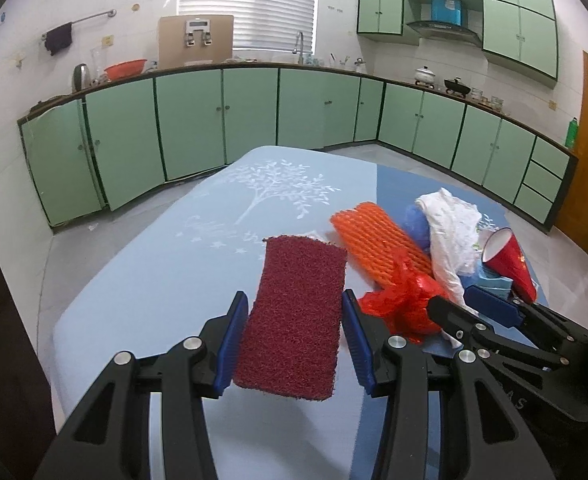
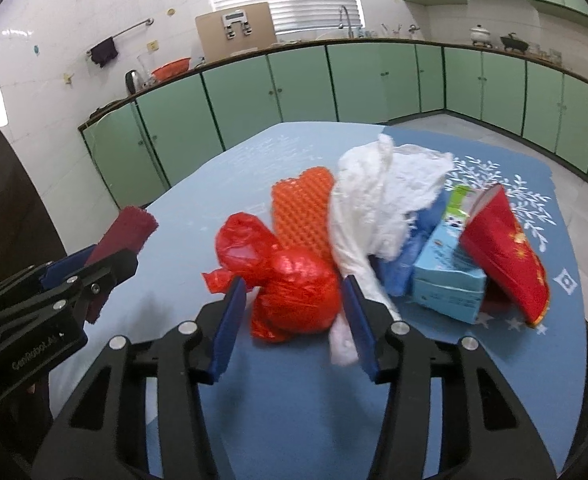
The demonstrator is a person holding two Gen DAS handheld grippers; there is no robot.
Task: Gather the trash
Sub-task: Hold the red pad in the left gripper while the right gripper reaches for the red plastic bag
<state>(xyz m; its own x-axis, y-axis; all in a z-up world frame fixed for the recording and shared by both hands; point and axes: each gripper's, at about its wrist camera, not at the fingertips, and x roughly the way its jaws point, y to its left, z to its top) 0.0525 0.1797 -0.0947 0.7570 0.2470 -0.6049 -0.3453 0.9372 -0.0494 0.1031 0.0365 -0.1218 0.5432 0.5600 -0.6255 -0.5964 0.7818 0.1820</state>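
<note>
On the near left part of the table point(image 1: 142, 280), the left gripper point(image 1: 294, 344) holds a dark red scrubbing pad point(image 1: 297, 316) between its blue pads; the pad appears lifted clear of the cloth, its far end pointing toward the middle of the surface. From the right wrist view the same pad point(image 2: 122, 232) shows at the left edge, clamped and tilted upward.

The right gripper point(image 2: 294, 320) stands wide, its jaws either side of a knotted red plastic bag point(image 2: 290, 288) without pressing on it – a gap shows on the left side, while the right finger lies against a white crumpled bag point(image 2: 377, 204).

Remaining trash sits in one cluster toward the right edge of the table:
- orange foam netting point(image 2: 301, 208), behind the red bag and touching it
- white bag, draped over the middle of the pile
- blue plastic point(image 2: 409, 248), mostly hidden under the white bag
- light blue carton point(image 2: 445, 280), just beside a red paper cup point(image 2: 505, 252) lying tilted on its side

Step in hand, as judged: one item secured on the left, a second being framed on the right. No bin is clearly visible in either view.

Next move calls for closing on the bulging body of the red bag – not the loose knot – and keeping the trailing white bag out of the jaws, since a pinched edge would probably drag the pile
</note>
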